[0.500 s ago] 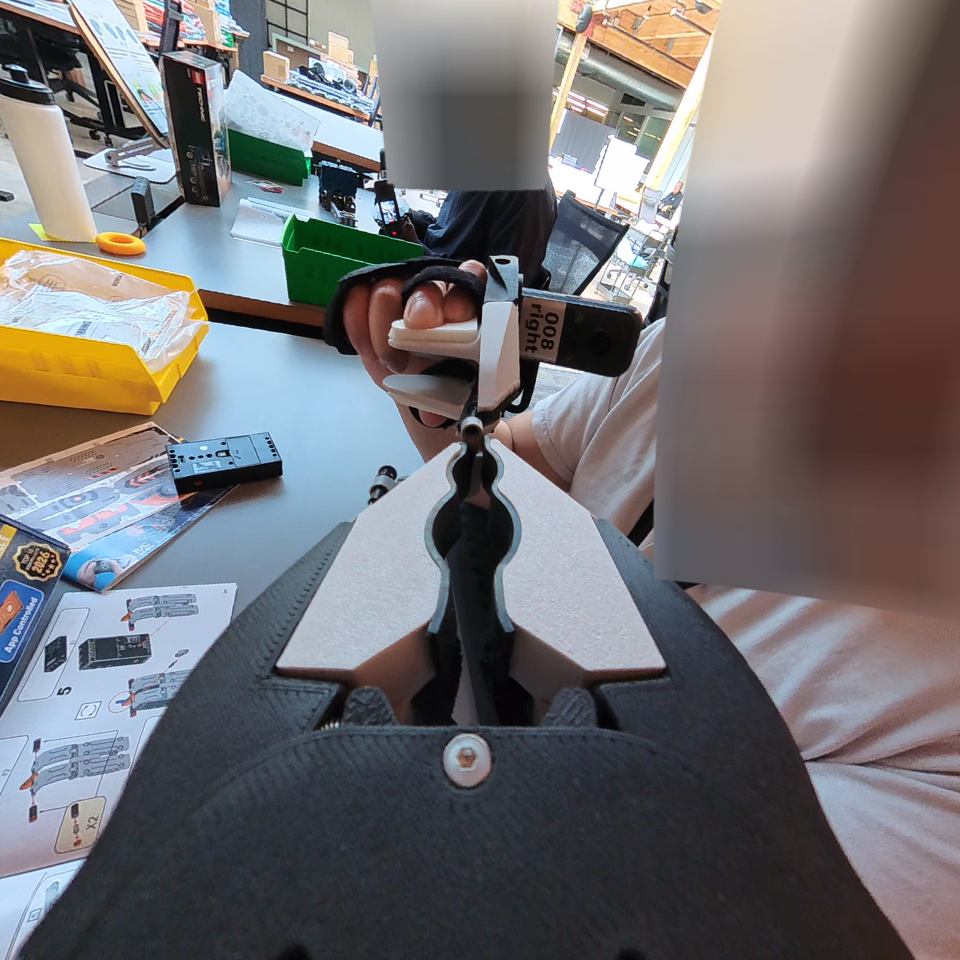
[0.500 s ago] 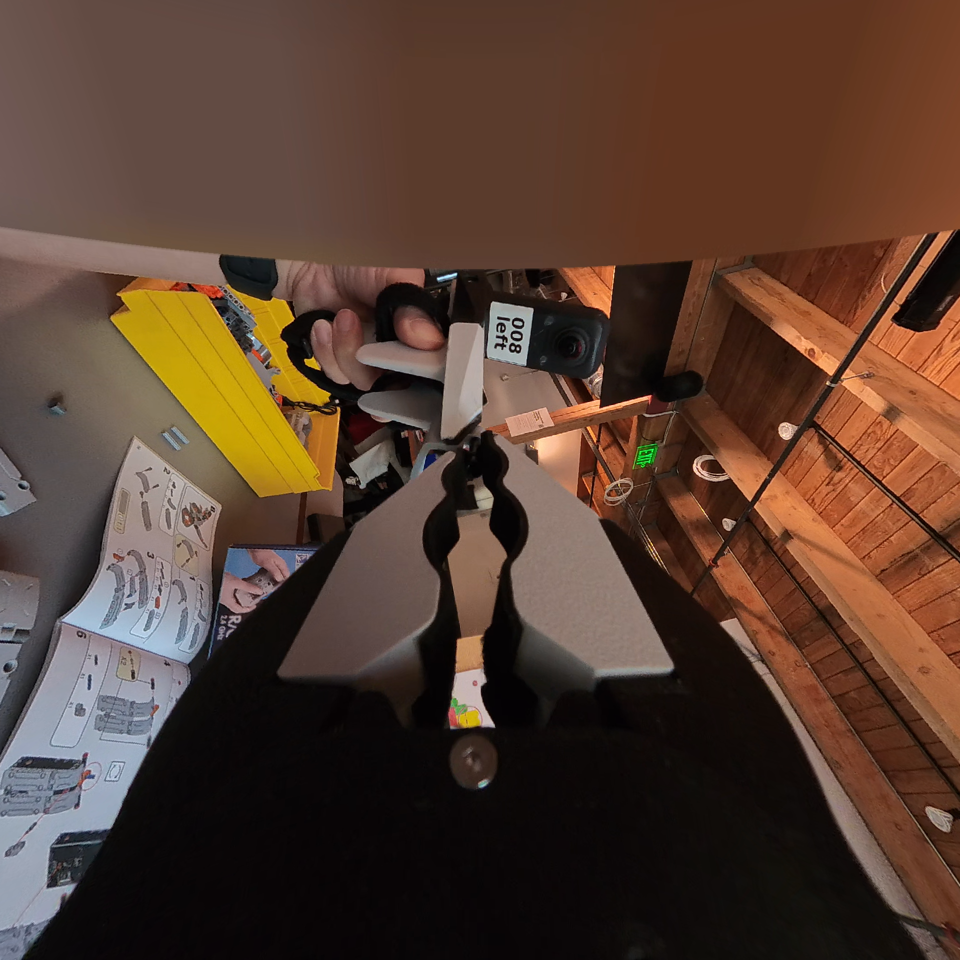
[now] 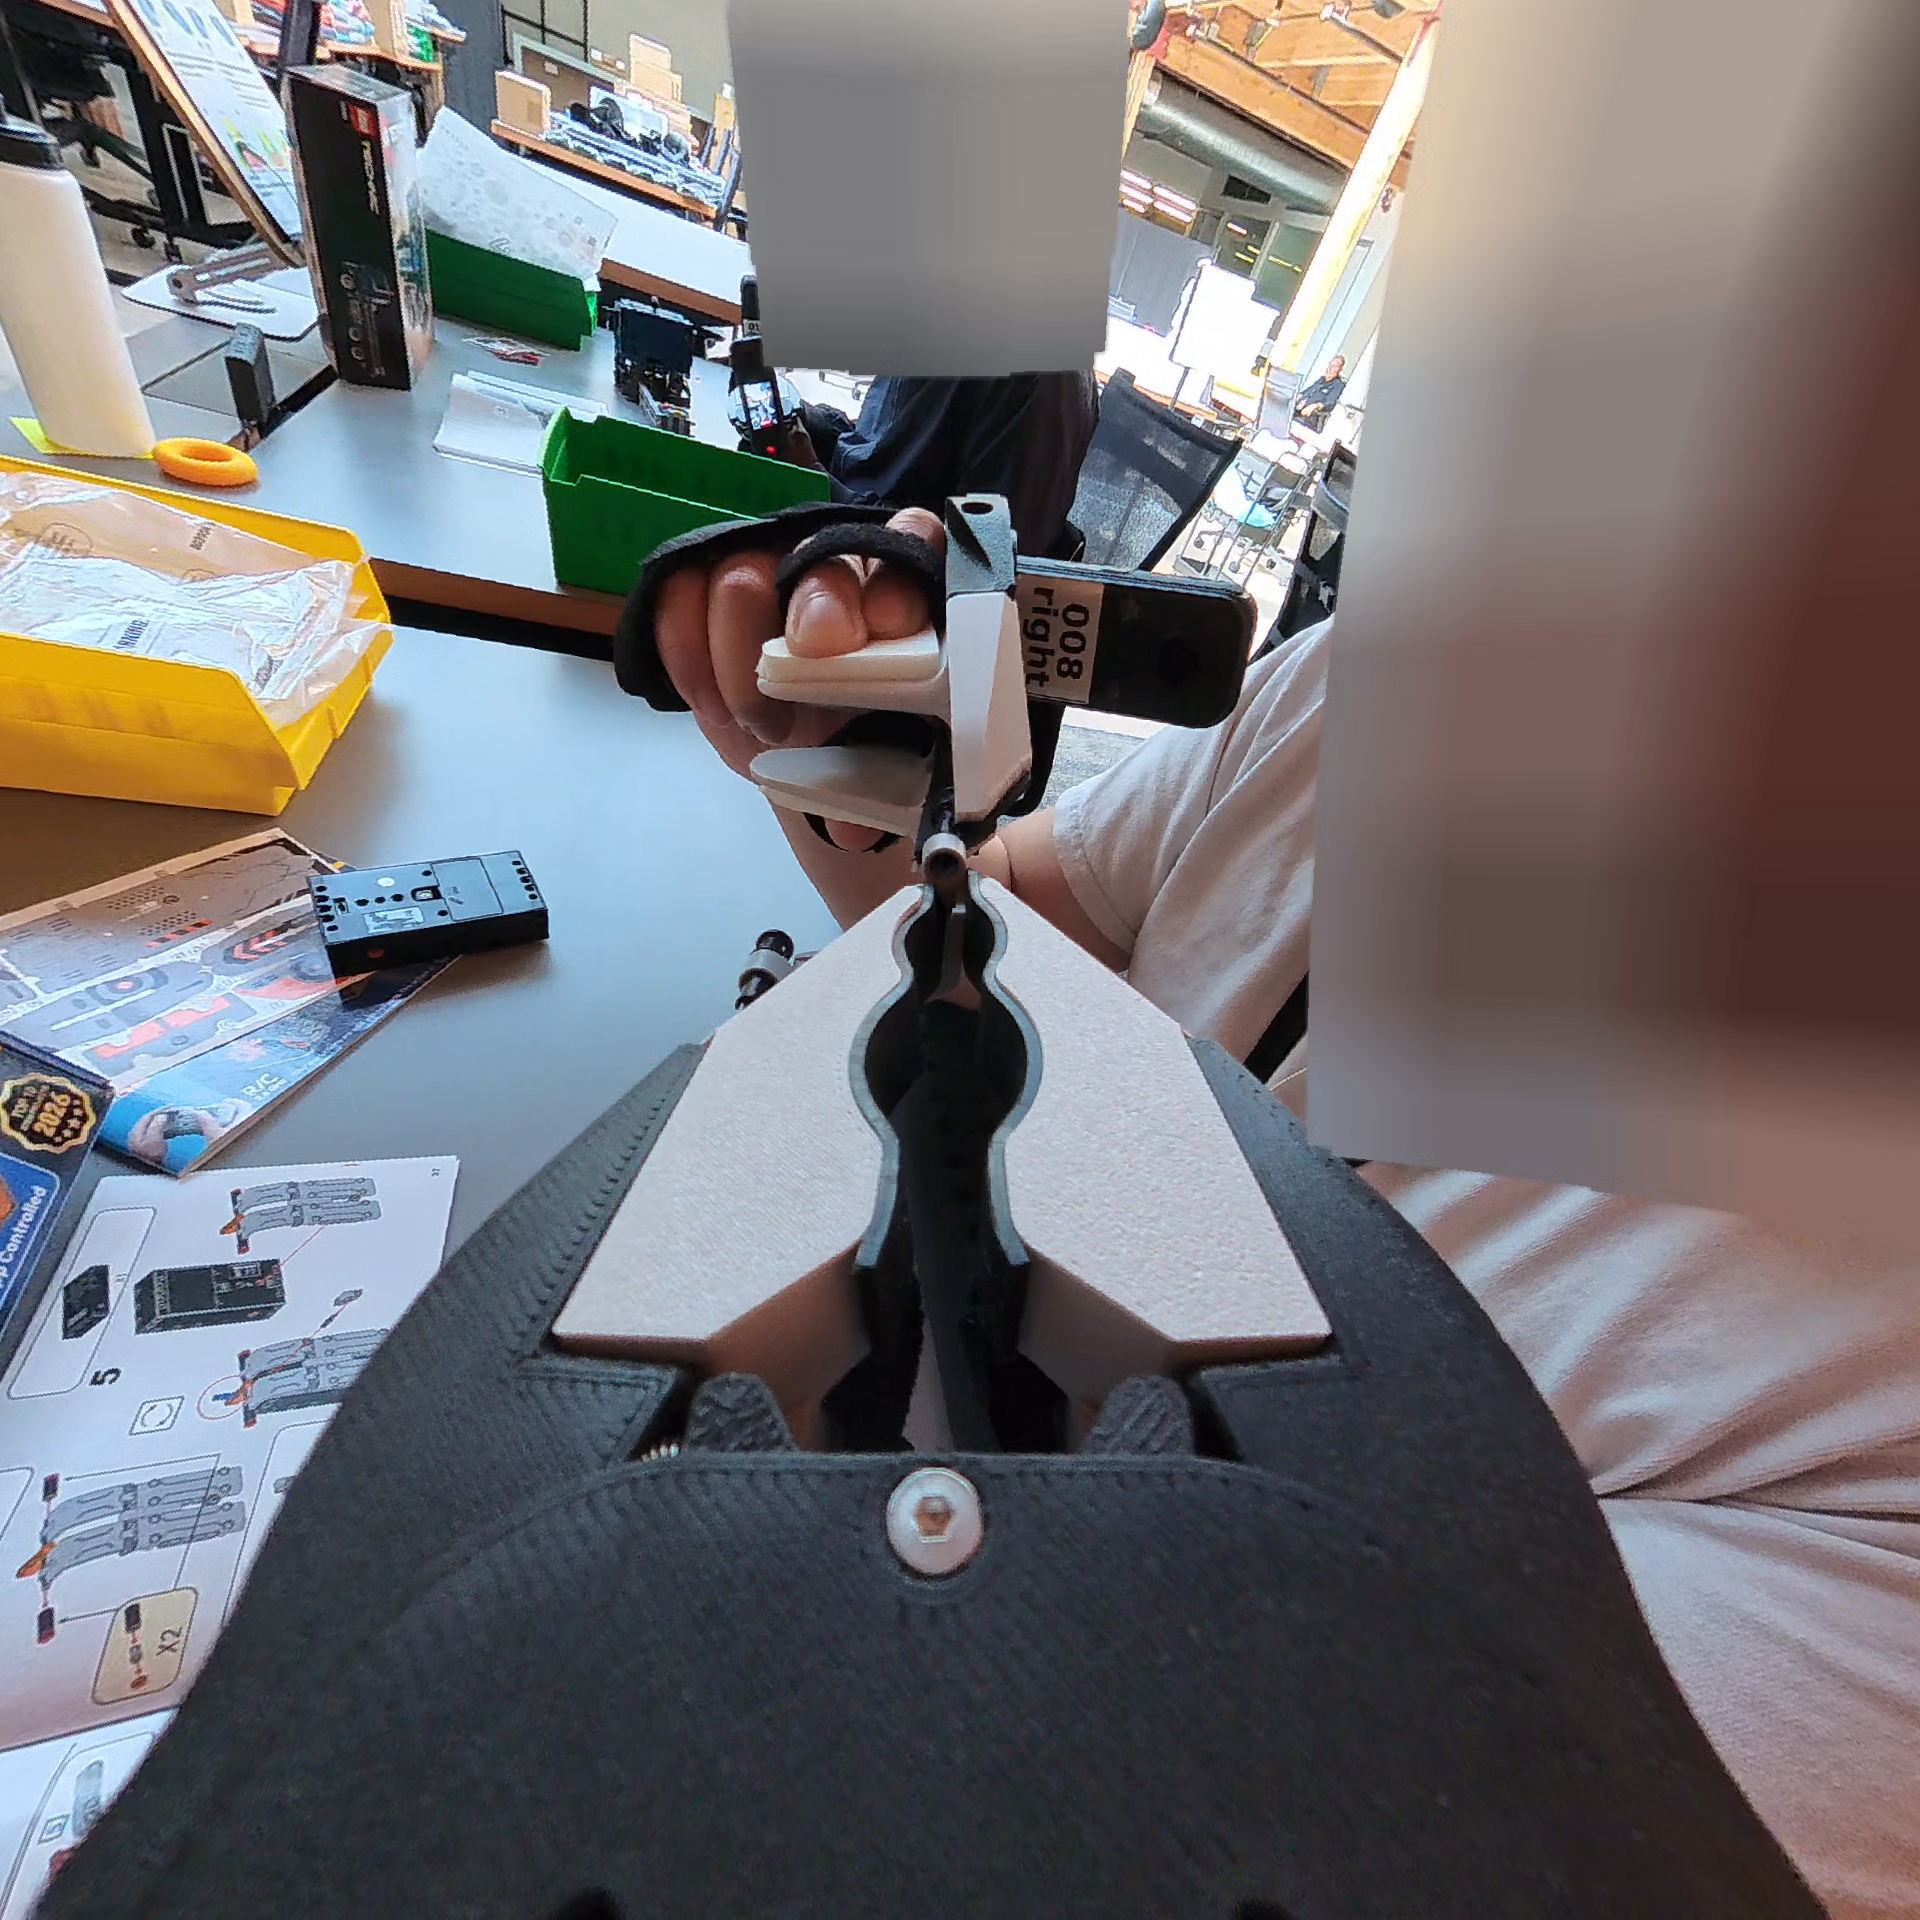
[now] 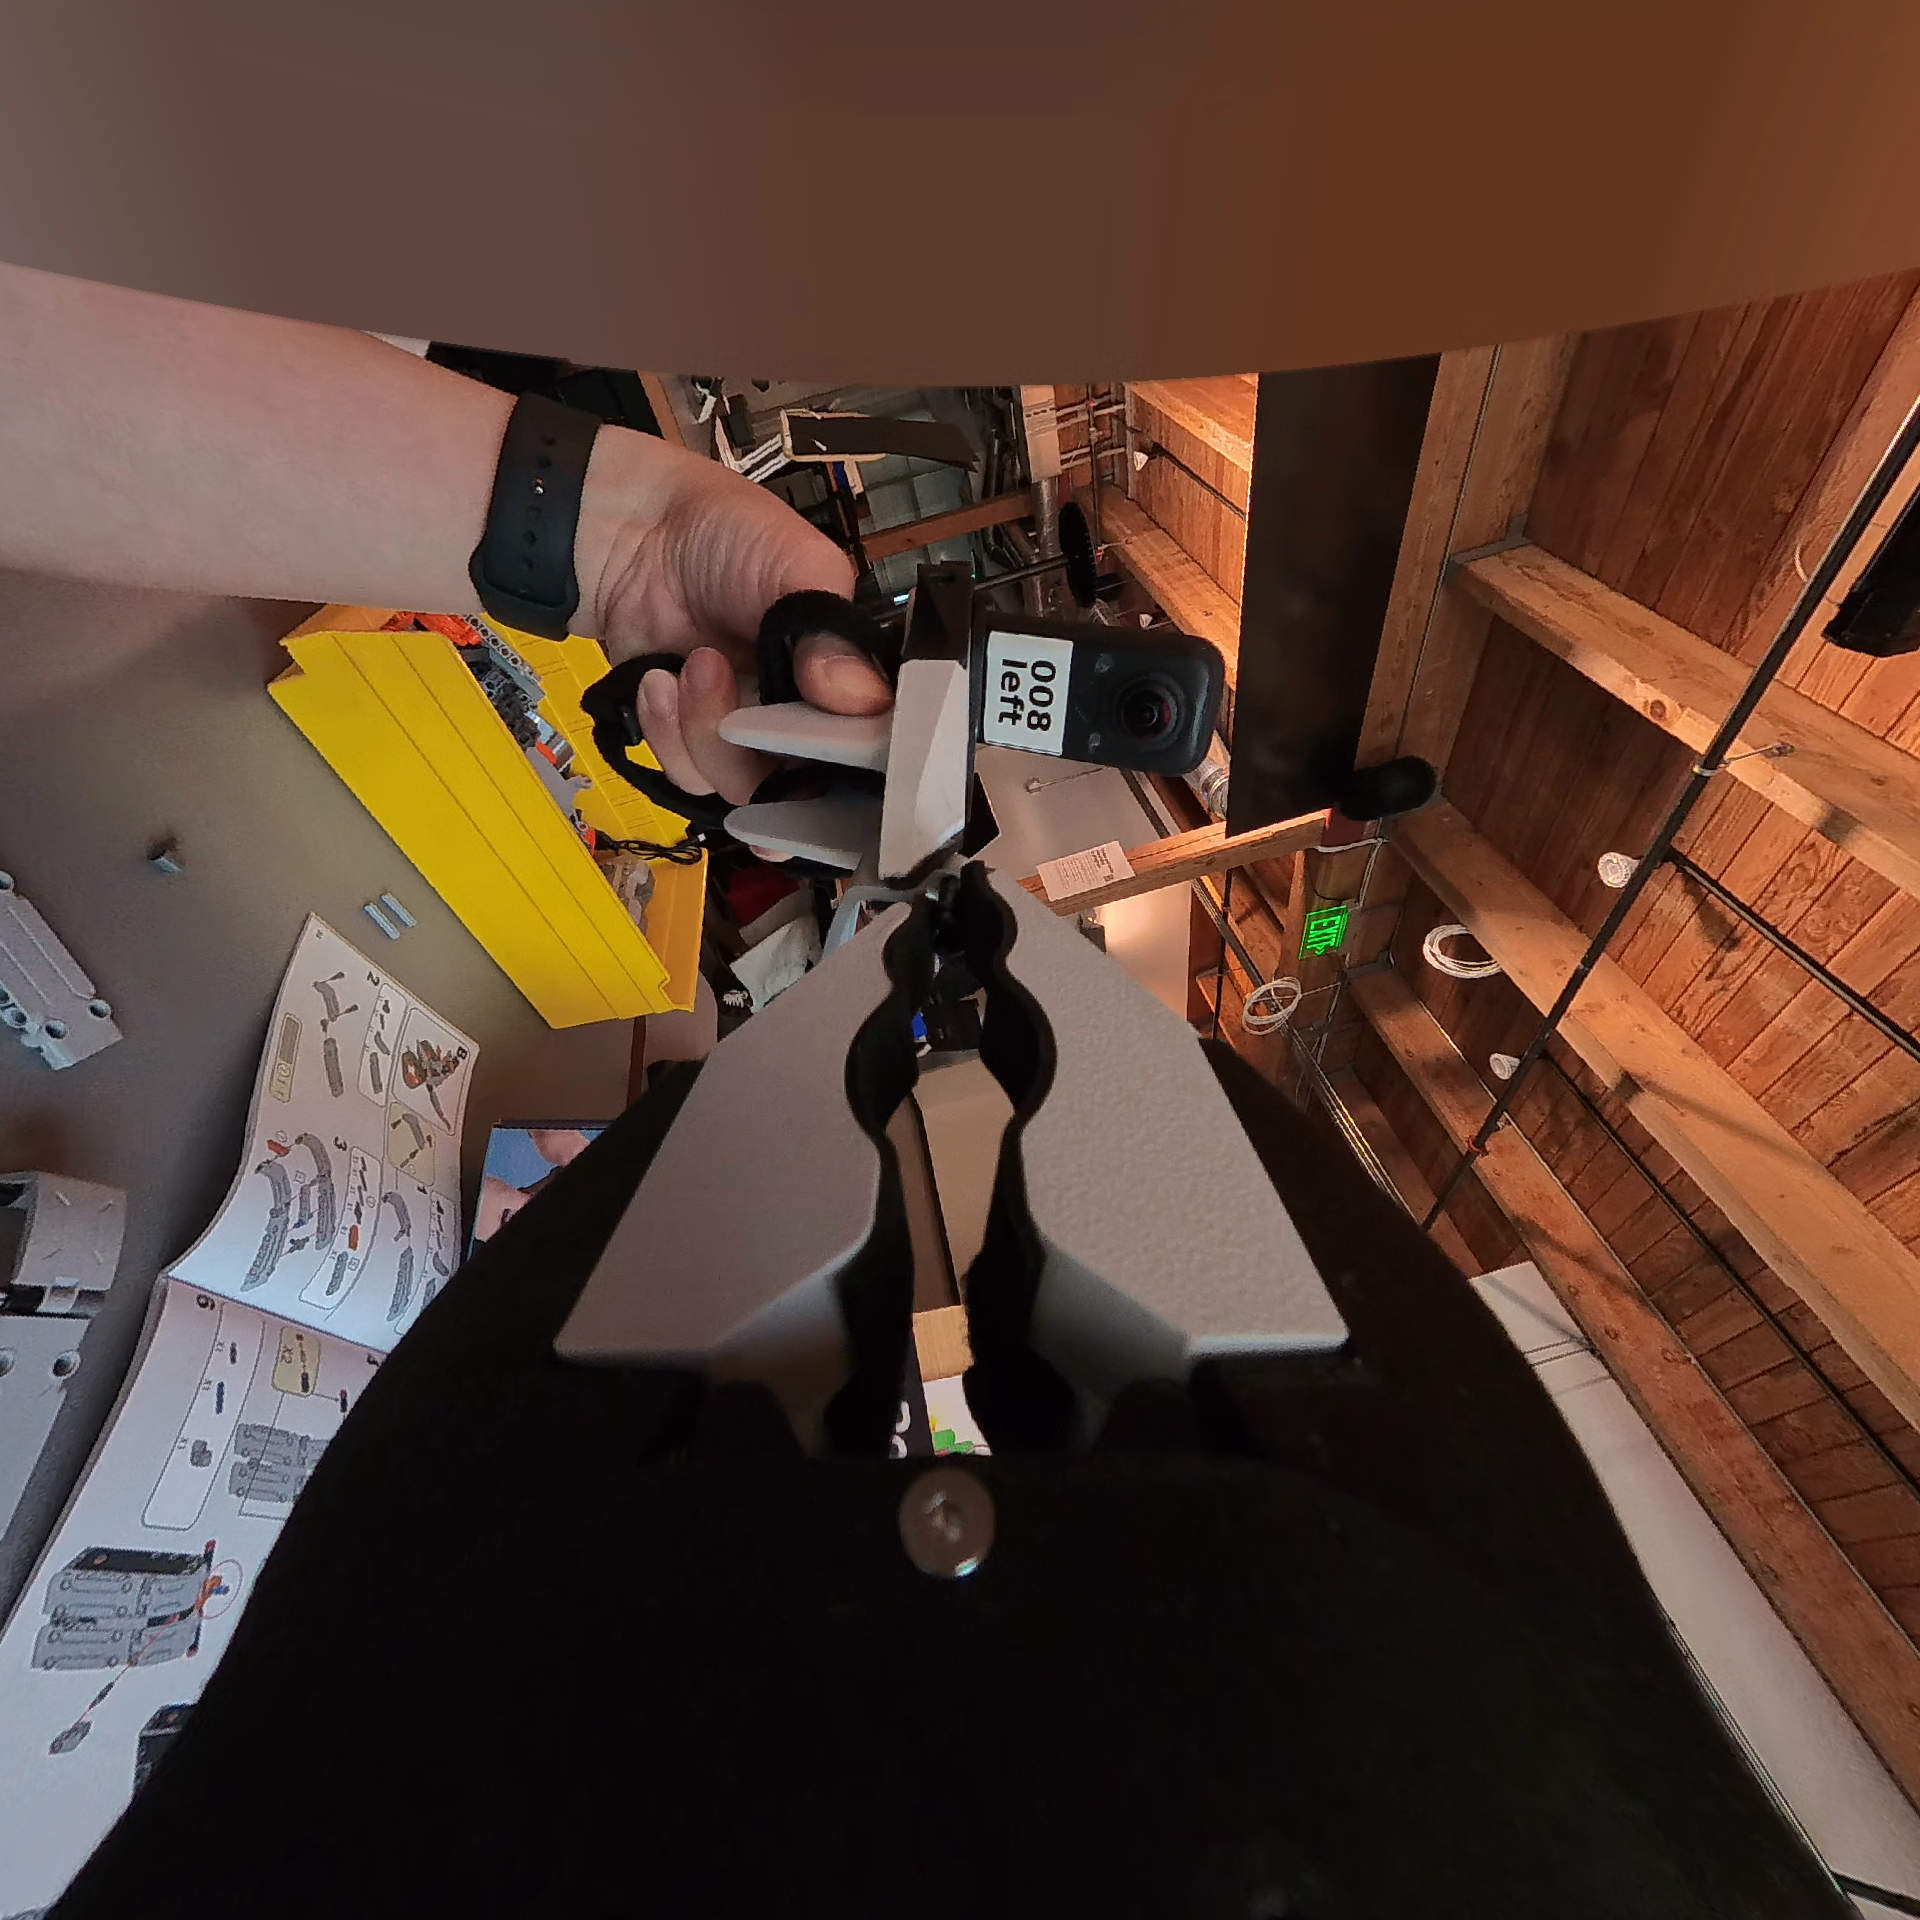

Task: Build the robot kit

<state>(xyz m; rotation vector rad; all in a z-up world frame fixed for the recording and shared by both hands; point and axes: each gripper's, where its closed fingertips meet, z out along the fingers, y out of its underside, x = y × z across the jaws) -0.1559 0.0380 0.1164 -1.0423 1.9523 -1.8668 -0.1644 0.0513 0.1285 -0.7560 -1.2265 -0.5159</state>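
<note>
My left gripper (image 3: 943, 906) is shut on a thin black part (image 3: 951, 1195) that runs lengthwise between its white fingers (image 3: 727, 1174). My right gripper (image 3: 943, 844) points back at it, tip to tip, and pinches a small grey pin (image 3: 943, 862) that meets the black part's end. In the right wrist view my right gripper (image 4: 951, 899) is shut at the tips, with the left gripper (image 4: 920, 883) right against it. A hand (image 3: 748, 644) holds each gripper in the air above the grey table (image 3: 582, 790). How the two parts join is hidden.
A black battery box (image 3: 431, 909) lies on a booklet, with instruction sheets (image 3: 156, 1351) in front. A yellow bin (image 3: 208, 727), a green bin (image 3: 665, 509), a white bottle (image 3: 62, 312) and an orange ring (image 3: 205, 460) stand behind. A small pin (image 3: 767, 961) lies near. Grey parts (image 4: 52, 997) lie left. My left and right fingertips are right by each other.
The right wrist view has tilted, so more of the forearm and watch behind the left gripper shows. The two gripper tips stay pressed together.
</note>
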